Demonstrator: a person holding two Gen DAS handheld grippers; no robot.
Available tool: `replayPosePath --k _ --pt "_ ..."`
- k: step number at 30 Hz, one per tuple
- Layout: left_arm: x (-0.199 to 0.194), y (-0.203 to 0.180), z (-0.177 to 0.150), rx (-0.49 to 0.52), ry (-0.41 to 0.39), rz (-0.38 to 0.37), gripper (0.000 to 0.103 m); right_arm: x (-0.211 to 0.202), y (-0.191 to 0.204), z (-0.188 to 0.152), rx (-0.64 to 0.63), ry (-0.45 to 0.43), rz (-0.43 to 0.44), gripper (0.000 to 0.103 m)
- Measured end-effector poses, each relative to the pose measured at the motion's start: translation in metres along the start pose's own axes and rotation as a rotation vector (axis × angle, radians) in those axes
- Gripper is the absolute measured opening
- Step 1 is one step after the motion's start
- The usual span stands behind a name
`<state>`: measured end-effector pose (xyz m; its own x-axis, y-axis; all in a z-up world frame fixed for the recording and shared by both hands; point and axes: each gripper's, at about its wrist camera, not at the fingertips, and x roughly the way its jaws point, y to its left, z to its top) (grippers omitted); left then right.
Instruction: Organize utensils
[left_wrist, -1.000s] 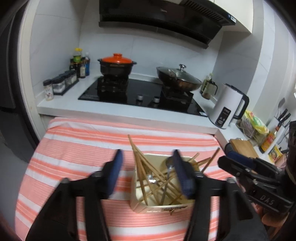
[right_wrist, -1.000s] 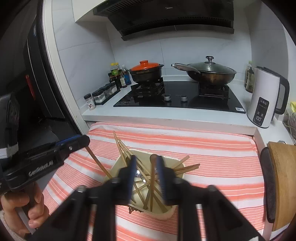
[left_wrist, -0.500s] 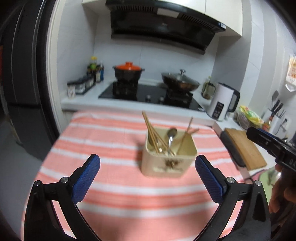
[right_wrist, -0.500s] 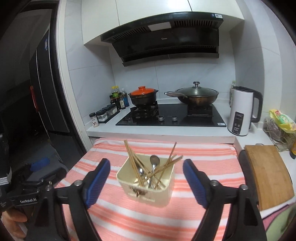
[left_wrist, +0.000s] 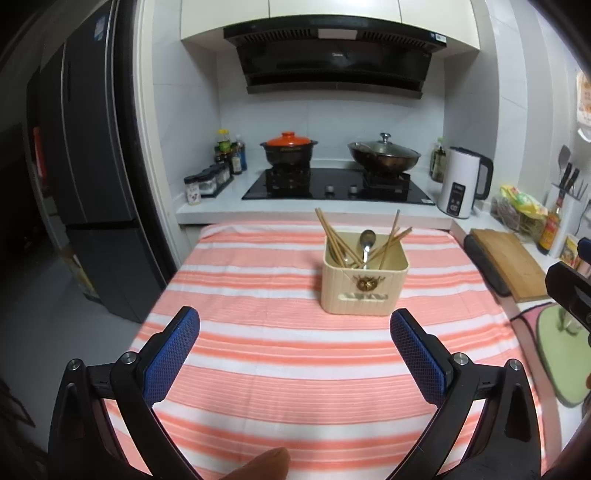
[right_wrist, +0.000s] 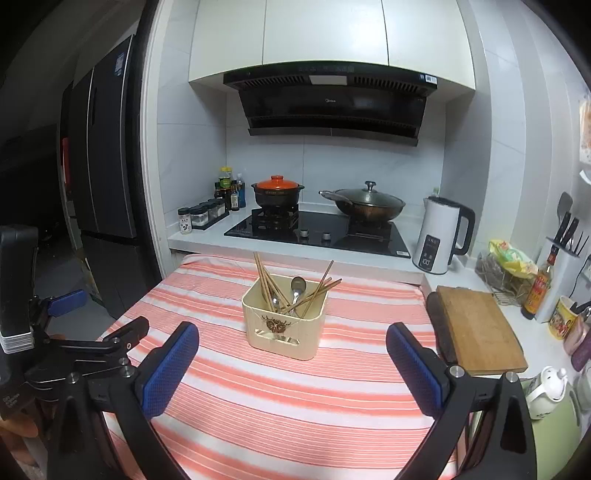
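— Both tools stood released: the left tool (left_wrist: 294, 325) had its blue pads spread wide over the striped cloth with nothing between them. What about the other one?

— The right tool (right_wrist: 292, 338) was opening, its jaws far apart too, and nothing was gripped. In the right wrist view the bin (right_wrist: 284, 318) showed between the pads but farther off, well apart from them.

— Where did the bin sit?

— On the table (left_wrist: 280, 369), upright, on the orange-and-white cloth, nearer the far edge than the tools. It was cream, with a dark emblem on the front and a slot handle below it.

— And the utensils?

— All inside it. Chopsticks (left_wrist: 332, 236) leaned out over the rim, one bunch to the left and a few slanting to the right. A spoon (left_wrist: 367, 242) stood between them, bowl up. In the right wrist view a second spoon (right_wrist: 274, 300) seemed to lie lower beside the first, though it was half hidden by the chopsticks.

— Anything around the table?

— Behind it ran a white counter with a black hob (left_wrist: 332, 184), a dark pot (left_wrist: 290, 149) with an orange lid on the left burner and a lidded wok (left_wrist: 384, 155) on the right. A white kettle (left_wrist: 463, 182) stood right of the hob, spice jars (left_wrist: 207, 181) left of it. A wooden board (right_wrist: 478, 326) lay just beside the table's right edge.

— Was the person visible?

— Only a fingertip (left_wrist: 264, 463) at the bottom of the left wrist view.
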<state>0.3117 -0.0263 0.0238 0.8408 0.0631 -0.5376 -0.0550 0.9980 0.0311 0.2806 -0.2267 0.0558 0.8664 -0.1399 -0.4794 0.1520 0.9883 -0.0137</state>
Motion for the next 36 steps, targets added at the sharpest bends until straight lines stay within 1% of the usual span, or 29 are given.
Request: replayPosePath --k 2,5,10,14,19,25,30,36 --pt "-0.006 0.000 -0.001 0.003 0.004 0.009 0.103 -0.007 0.001 -0.001 -0.001 -0.005 0.003 0.103" --pt "-0.015 0.002 -0.001 -0.005 0.010 -0.010 0.103 -0.010 0.002 -0.004 0.004 0.003 0.013 0.103" --pt "-0.034 0.003 0.000 -0.007 -0.023 -0.008 0.103 -0.013 0.000 -0.007 0.021 0.010 0.020 0.103" --pt "-0.043 0.003 0.001 -0.010 -0.033 -0.018 0.103 -0.018 0.000 -0.009 0.023 0.009 0.017 0.103" --pt "-0.049 0.001 0.002 0.001 -0.041 -0.019 0.103 -0.022 0.001 -0.010 0.022 0.008 0.021 0.103" --pt "-0.056 0.005 0.002 -0.011 -0.057 -0.060 0.103 -0.026 0.004 -0.010 0.016 0.004 0.024 0.103" --pt "-0.058 0.003 0.003 -0.004 -0.061 -0.044 0.103 -0.026 0.004 -0.010 0.015 0.002 0.024 0.103" --pt "-0.058 0.002 0.002 -0.003 -0.061 -0.042 0.103 -0.027 0.005 -0.010 0.014 0.001 0.025 0.103"
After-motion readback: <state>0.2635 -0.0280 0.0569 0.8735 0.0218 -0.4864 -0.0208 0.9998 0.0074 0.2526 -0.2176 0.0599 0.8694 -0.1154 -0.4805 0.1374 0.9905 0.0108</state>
